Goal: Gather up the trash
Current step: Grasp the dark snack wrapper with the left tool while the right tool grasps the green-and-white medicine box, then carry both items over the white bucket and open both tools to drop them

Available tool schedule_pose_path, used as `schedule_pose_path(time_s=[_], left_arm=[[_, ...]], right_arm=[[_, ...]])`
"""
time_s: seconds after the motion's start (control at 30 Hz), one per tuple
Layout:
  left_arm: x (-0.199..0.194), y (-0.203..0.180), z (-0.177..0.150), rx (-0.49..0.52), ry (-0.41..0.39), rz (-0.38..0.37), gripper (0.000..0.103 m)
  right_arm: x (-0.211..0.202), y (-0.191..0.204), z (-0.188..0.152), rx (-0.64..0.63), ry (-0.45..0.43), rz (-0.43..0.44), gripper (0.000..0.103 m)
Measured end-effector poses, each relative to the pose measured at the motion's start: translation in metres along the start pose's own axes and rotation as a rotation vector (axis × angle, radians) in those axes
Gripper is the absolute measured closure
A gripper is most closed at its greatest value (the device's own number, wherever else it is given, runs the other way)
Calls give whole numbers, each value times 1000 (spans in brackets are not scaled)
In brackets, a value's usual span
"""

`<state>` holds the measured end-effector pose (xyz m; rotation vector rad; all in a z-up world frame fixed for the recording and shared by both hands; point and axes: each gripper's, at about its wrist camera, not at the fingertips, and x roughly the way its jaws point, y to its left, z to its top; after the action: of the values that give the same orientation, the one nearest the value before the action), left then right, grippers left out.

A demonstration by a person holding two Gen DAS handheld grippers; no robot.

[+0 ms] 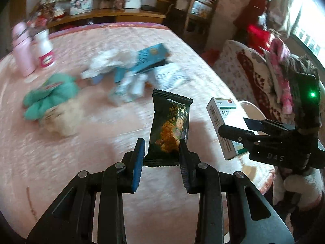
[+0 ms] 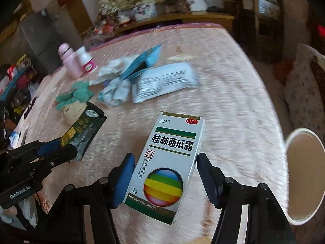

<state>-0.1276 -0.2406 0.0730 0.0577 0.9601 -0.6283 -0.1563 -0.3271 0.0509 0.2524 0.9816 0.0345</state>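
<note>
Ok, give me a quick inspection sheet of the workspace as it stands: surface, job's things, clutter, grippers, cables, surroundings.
Surface: round table under a pink tablecloth.
Job's things: dark cracker wrapper and white medicine box, both gripped; white bin at the table's right edge.
Clutter: crumpled tissues, blue carton, white printed pouch, green cloth, pink bottle, white pill bottle.
Grippers: left gripper shut on the wrapper; right gripper shut on the medicine box.
Cables: nothing seen.
Surroundings: wooden sideboard, wooden chair, padded seat.
</note>
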Motion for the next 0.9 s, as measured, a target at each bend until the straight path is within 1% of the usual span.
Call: schedule_pose_path(time_s=[0.23,0.47,0.73,0.9], left_arm=[[24,-61,22,79,9,-53,73],[53,-123,39,160,24,-101,73],[88,-185,55,235,57,-140,73],[109,-217,55,274,87,-154,73]], right_arm=[[-41,-54,-6,84,-56,-63,42],[-77,-127,-19,192,-87,-149,42],[-95,-190,-36,288,-92,-208,42],[-96,-217,-47,329,-86,-240,42]])
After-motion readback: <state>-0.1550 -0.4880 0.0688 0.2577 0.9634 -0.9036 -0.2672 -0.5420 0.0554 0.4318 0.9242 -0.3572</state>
